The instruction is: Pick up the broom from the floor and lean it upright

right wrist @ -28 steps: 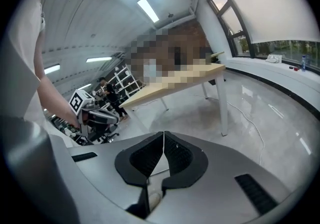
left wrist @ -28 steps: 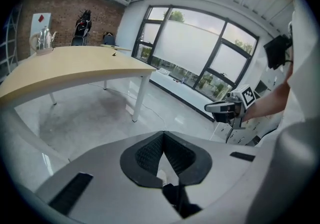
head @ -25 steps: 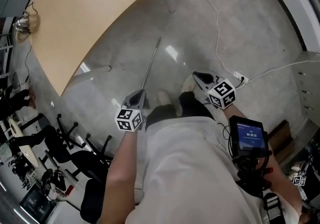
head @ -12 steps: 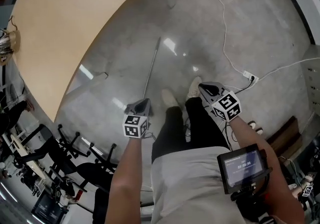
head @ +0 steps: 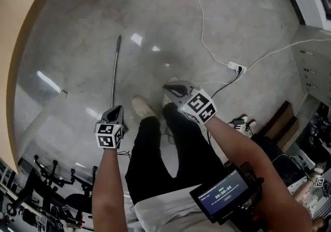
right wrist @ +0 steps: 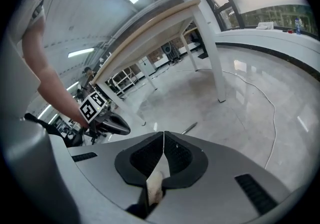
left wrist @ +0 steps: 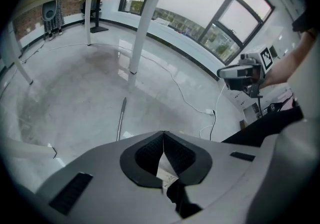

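The broom shows only as a thin grey handle [head: 116, 68] lying flat on the grey floor; its head is hidden. In the head view my left gripper [head: 118, 109] hovers just short of the handle's near end, apart from it. The left gripper view has the handle [left wrist: 120, 118] ahead on the floor, beyond the left gripper [left wrist: 163, 133], whose jaws are shut and empty. My right gripper [head: 170, 88] is held to the right of the handle, over the person's shoes. Its own view shows the right gripper [right wrist: 163, 133] shut on nothing and the handle's tip [right wrist: 189, 128] beyond.
A wooden table [head: 8, 45] stands at the left on white legs [left wrist: 140, 33]. A white cable runs to a power strip [head: 235, 65] at the right. Office chairs [head: 46, 179] crowd the lower left. The person's light shoe [head: 140, 107] is beside the handle's near end.
The head view has swung right, so the table has slid off to the left. Both grippers have shifted left and lower in the frame. The broom handle still lies flat on the floor.
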The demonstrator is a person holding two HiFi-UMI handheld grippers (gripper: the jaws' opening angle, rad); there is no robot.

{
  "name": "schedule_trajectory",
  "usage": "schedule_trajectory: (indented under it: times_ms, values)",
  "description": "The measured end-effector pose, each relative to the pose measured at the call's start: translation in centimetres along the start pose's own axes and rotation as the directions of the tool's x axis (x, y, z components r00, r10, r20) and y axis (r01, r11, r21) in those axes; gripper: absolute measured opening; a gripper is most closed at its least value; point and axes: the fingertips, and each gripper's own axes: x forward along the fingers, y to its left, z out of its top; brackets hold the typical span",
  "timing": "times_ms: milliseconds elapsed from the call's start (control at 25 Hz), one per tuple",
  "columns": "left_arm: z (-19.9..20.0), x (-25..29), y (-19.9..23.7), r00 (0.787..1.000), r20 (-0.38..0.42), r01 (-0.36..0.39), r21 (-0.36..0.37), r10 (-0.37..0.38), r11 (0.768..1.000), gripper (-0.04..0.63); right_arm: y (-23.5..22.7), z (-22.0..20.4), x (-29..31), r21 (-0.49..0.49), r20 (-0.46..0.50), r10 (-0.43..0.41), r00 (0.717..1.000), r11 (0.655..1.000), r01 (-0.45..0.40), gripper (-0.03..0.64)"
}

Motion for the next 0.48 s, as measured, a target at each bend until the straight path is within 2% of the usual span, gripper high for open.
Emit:
schedule_trajectory:
  times_ms: [240,360,480]
  values:
    - [-2.6,7.2,3.3,0.999,-0.035,-0.028,0.014,0.028,1.000,0.008,-6.0,-5.7,4.7,-0.038,-0.044,0.010,0.999,0.999,-0.012,0.018]
    - [-4.3,8.8,5.6,0.997,-0.067,-0.045,0.013,0.046,0.999,0.008,-8.2,-6.4,6.1,-0.046,-0.037,0.023,0.999,0.999,-0.024,0.018]
    - [-5.4,12.2,7.0,0.996,-0.074,-0.038,0.003,0.038,0.999,0.008,-11.7,-6.2,6.2,-0.015,-0.022,0.000,1.000,1.000,0.000,0.018]
